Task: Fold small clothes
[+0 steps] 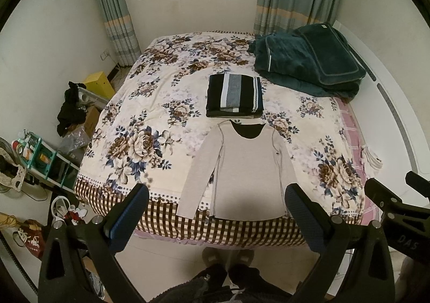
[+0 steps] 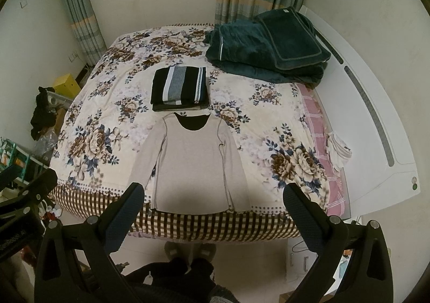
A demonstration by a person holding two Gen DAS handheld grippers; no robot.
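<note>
Beige long-sleeved top (image 1: 242, 168) spread flat at near edge of floral bedspread (image 1: 150, 104), just below folded striped pile (image 1: 233, 94). Left gripper (image 1: 217, 209) and right gripper (image 2: 212, 206) spread wide, empty, hovering above top's hem.

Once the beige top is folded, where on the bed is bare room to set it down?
Free: the floral bedspread left of the beige top and the striped folded stack, and the patch right of the top, before the pink sheet edge. Crowded: the far right corner under the green blanket.
</note>
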